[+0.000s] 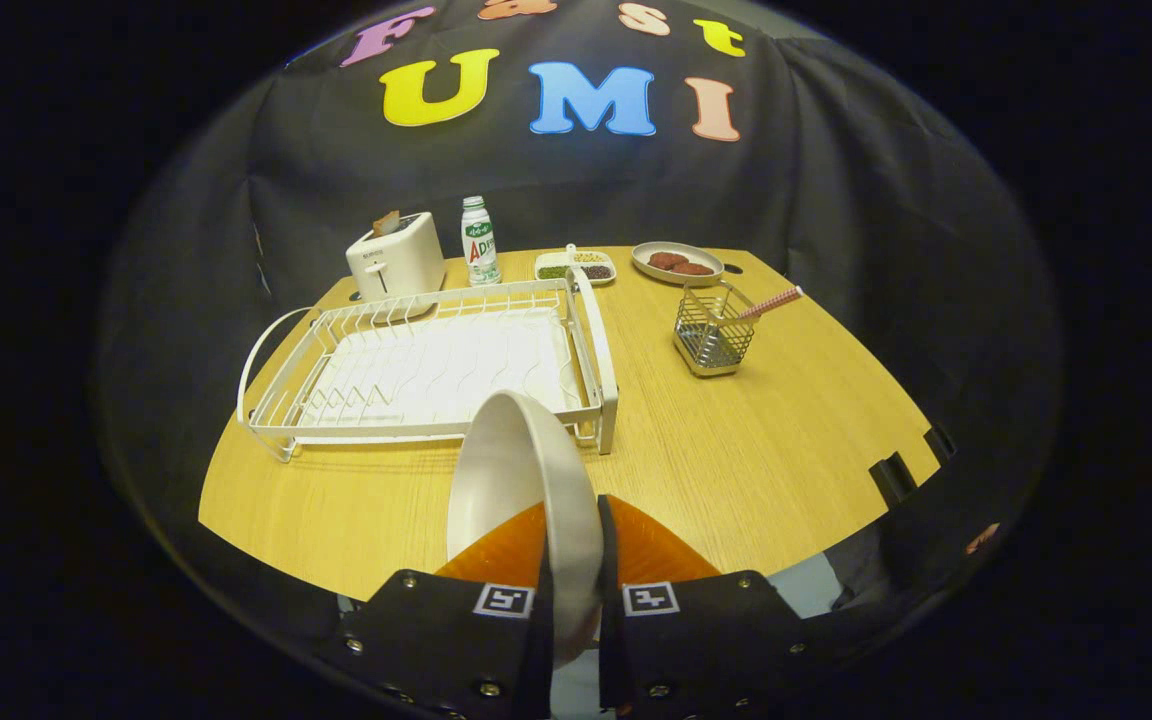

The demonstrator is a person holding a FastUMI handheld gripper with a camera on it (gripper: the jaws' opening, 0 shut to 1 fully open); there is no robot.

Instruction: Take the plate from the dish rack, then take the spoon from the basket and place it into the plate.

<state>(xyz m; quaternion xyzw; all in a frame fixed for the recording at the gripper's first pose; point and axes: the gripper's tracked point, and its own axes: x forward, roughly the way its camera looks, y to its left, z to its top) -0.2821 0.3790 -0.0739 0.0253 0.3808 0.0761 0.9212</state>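
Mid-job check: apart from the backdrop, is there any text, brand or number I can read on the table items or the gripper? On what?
Nothing reads clearly enough to quote.
Bottle: a printed label, too small and blurred to read.
Toaster: a small dark mark on its front, too small to read.
Gripper, shut on the plate: two square coded tags on its body, which are patterns, not words.

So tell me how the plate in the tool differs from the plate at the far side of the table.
The held plate is empty; the far plate carries dark round pieces. The held plate stands on edge, clamped between the tool's fingers; the far plate lies flat on the table. Both look round and pale.
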